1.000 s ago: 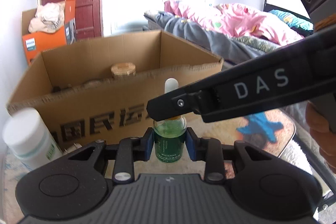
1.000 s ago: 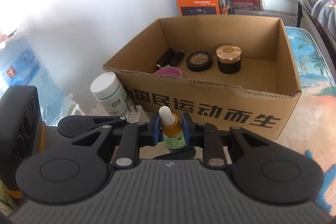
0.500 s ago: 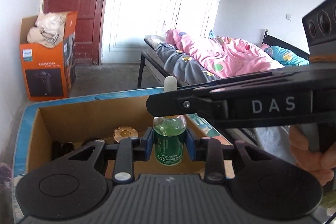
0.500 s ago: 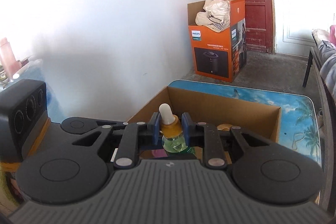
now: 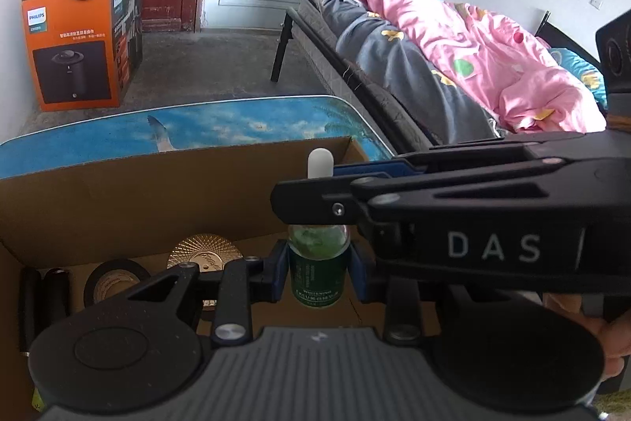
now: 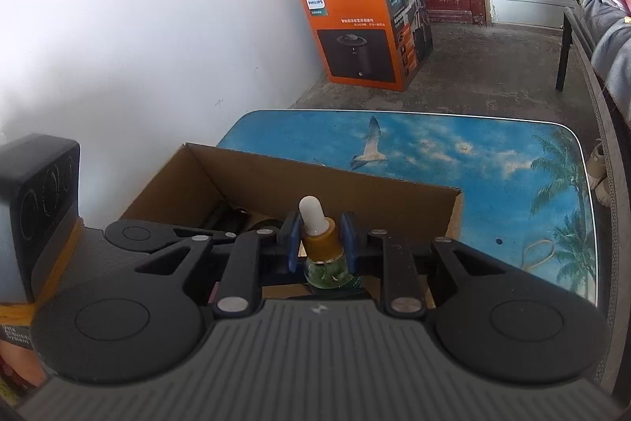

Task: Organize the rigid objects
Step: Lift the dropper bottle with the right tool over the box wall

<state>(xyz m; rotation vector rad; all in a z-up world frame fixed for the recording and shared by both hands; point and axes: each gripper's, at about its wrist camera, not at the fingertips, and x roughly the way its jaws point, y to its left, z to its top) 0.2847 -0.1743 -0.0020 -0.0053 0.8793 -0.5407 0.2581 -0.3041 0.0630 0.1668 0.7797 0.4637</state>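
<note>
Green glass dropper bottle [image 5: 315, 265], upright, long axis vertical, sits lower centre of the left view, pinched at its body by the left claw [image 5: 315, 269] and at its amber collar by the right claw [image 6: 318, 243]. Both claws are nearly closed. The open cardboard box [image 5: 130, 180] lies directly beneath.

Beneath the dropper bottle [image 5: 318, 277], bare cardboard floor was left free at the right end of the cardboard box [image 5: 118, 200]. The left part of the floor was taken up by a gold-lidded jar [image 5: 204, 252], a tape roll [image 5: 114, 281] and two dark tubes [image 5: 41, 292]. The box's far wall [image 6: 335, 186] barred level passage onward. Behind it, the table [image 6: 493, 160] was left bare.
</note>
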